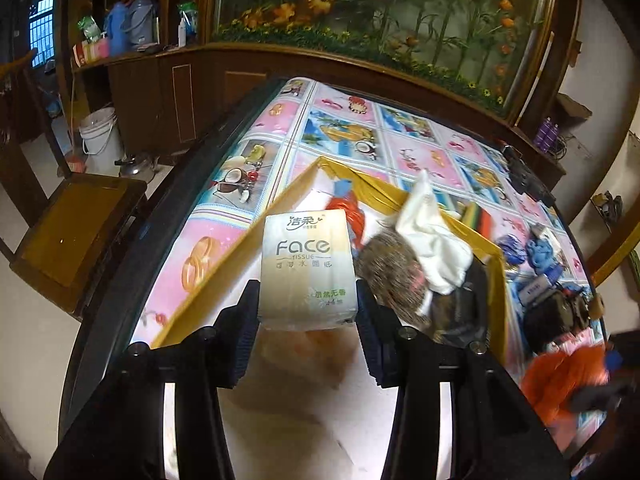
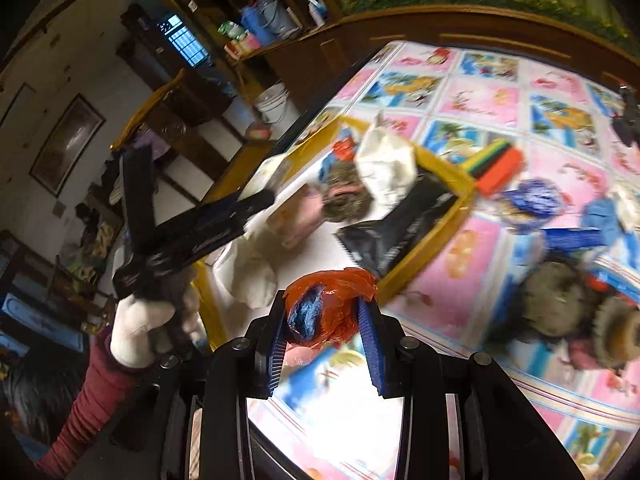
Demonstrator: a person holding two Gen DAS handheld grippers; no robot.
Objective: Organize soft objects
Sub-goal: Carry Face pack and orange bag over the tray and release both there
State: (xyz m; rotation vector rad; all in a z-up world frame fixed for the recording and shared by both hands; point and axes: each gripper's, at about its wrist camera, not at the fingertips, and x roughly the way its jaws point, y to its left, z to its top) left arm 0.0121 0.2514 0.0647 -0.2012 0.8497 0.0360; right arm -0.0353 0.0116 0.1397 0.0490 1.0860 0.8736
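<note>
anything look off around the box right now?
One thing: a white cloth is draped over the far rim of the yellow box, half in and half out. A black bag also leans over a corner of the box. Several soft items still lie loose on the tablecloth beside it.

Both tools are matte black. Seen past the yellow-rimmed box, the left gripper has two broad black arms, each carrying round silver screw heads, and its fingers are faced with dark ribbed pads. The right gripper, just beside that box's near corner, has the same black frame and silver screws, with bright blue ribbed pads. Left of the box, the person's left hand wears a white knit glove above a dark red ribbed sleeve.
</note>
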